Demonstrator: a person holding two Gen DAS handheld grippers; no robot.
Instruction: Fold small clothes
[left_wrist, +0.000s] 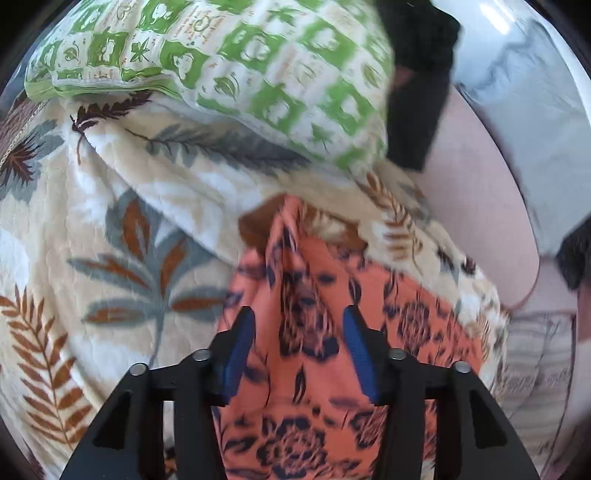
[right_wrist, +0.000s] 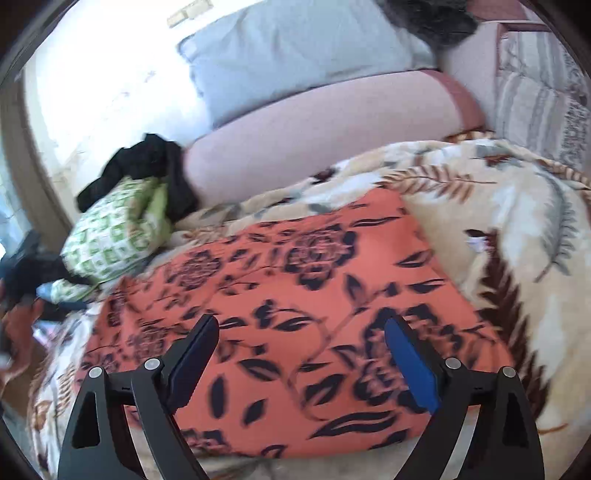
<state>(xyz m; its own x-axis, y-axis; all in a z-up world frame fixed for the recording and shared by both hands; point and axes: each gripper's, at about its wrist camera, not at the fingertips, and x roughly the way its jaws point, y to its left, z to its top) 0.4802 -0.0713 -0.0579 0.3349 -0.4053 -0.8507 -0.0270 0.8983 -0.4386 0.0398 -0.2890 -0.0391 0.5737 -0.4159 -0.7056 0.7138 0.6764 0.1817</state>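
A cream fleece blanket (right_wrist: 498, 192) printed with rust and grey fern leaves covers the bed, plush and rumpled into soft ridges. On it lies the task's thing, an orange garment (right_wrist: 295, 295) with a dark navy flower print: thin, smooth woven cloth, spread as a rough rectangle whose long axis in the right wrist view runs from 8 o'clock to 2 o'clock.

The right gripper (right_wrist: 301, 360) hangs above its near middle, fingers spread wide with only cloth below them and nothing pinched. The left gripper (left_wrist: 299, 350) looks steeply down on the same garment (left_wrist: 332, 369), which there rises toward 12 o'clock into a pinched, creased fold; its fingers stand partly apart, astride that ridge, and the blur leaves it unclear whether the pads press the cloth. The left one looks the nearer to a graspable edge, so the next pinch likely falls to it.

At 10 o'clock of the garment sits a green-and-white checked cloth (right_wrist: 110, 236), quilted-looking, with a black garment (right_wrist: 147, 166) bunched behind it. A pale blue pillow (right_wrist: 295, 48) lies at 12 o'clock.
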